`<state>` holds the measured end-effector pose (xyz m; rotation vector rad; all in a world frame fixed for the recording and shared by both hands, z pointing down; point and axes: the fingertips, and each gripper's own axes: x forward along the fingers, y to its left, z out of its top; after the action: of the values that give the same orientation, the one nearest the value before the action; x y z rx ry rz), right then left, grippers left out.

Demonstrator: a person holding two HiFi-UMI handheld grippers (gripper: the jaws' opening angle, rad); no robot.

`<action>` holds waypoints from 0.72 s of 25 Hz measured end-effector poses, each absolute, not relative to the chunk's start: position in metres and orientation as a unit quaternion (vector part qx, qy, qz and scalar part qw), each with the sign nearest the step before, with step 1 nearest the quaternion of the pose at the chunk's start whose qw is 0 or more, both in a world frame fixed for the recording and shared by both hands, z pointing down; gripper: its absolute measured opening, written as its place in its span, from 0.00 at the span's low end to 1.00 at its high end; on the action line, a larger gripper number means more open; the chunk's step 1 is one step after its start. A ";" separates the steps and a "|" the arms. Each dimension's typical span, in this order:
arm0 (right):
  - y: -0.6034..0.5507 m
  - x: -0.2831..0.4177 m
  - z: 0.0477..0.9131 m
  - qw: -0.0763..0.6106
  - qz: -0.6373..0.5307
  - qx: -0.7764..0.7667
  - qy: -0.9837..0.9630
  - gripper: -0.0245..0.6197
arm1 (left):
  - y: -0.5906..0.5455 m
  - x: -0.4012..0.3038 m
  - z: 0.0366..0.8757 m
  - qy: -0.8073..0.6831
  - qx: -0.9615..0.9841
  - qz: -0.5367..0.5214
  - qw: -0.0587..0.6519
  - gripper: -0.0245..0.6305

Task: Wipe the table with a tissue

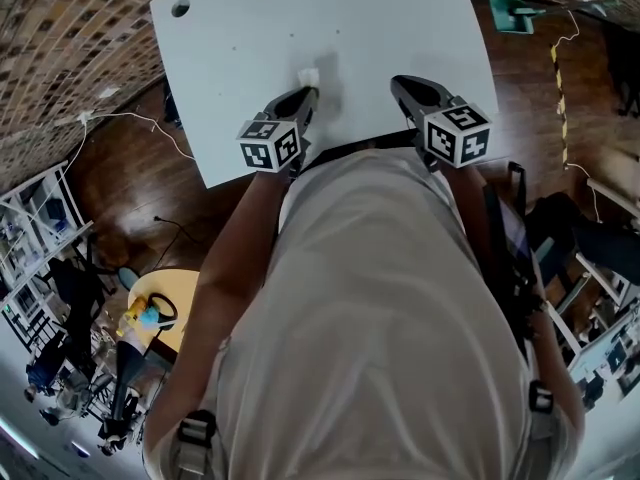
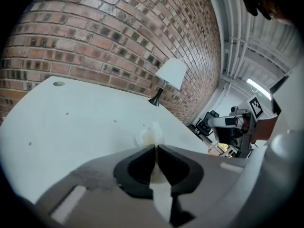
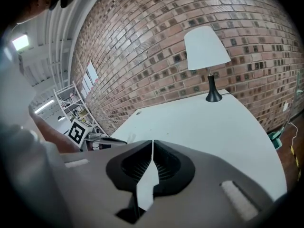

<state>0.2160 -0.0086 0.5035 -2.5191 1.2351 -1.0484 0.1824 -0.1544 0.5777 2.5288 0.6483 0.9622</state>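
A small crumpled white tissue [image 1: 308,76] lies on the white table [image 1: 240,58] near its front edge. My left gripper [image 1: 309,93] is right behind it, shut with the tissue [image 2: 149,134] pinched at its tips and pressed to the tabletop [image 2: 71,122]. About a hand's width to the right, my right gripper [image 1: 398,82] hovers over the table, shut with nothing in it [image 3: 152,142]. In the right gripper view the left gripper's marker cube [image 3: 78,132] shows at the left.
A white-shaded lamp [image 3: 205,56] on a black base stands at the table's far edge against the brick wall [image 2: 95,37]. A cable hole [image 1: 180,8] sits in the far left corner. Cables cross the wooden floor [image 1: 130,168], and a yellow round table [image 1: 168,313] stands lower left.
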 end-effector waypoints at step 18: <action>0.042 0.266 0.517 0.094 -0.374 -0.817 0.429 0.06 | -0.125 0.284 0.596 0.148 0.898 0.394 0.129 0.08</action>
<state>0.2660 0.0422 0.5171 -2.4248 1.2716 -1.1081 0.2837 -0.1249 0.5957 2.6113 0.4307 1.1443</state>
